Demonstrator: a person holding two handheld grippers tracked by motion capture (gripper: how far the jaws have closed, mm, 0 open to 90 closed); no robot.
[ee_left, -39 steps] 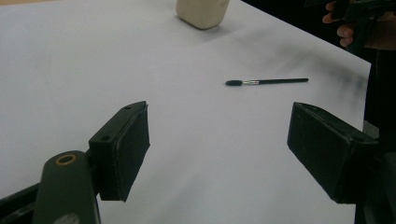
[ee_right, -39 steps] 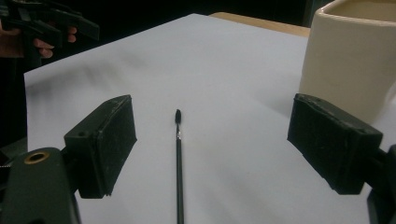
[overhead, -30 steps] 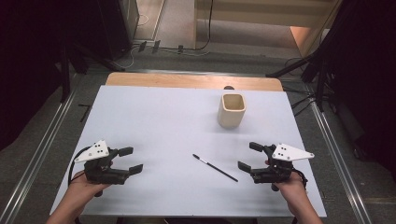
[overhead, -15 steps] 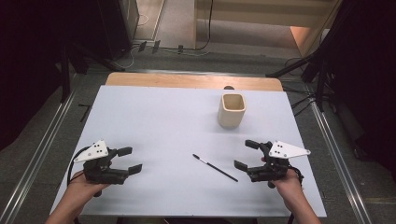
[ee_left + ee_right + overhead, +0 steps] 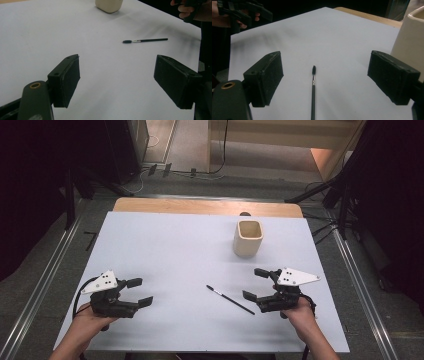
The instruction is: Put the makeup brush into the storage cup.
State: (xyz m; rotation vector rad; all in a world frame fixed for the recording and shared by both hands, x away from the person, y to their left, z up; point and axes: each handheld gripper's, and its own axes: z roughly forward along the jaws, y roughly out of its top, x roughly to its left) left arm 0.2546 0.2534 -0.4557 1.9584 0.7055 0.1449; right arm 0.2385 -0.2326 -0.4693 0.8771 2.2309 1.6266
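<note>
A thin black brush (image 5: 230,299) is lying flat on the white table (image 5: 170,255), on the near side of the cream cup (image 5: 248,238) and well apart from it, bristle end pointing away from the right gripper (image 5: 256,285). That gripper is hanging just beside the handle end with its 2 jaws spread wide and holding nothing; in the right gripper view the brush (image 5: 313,90) is running straight up between them. The left gripper (image 5: 140,292) is resting far to the left of the cup, jaws likewise spread and empty.

The brush is looking very light, stiff and narrow, likely to roll or skid on the smooth sheet. Pinching it across the middle of the handle, low to the table, seems safest; the bristle tip is probably soft.
</note>
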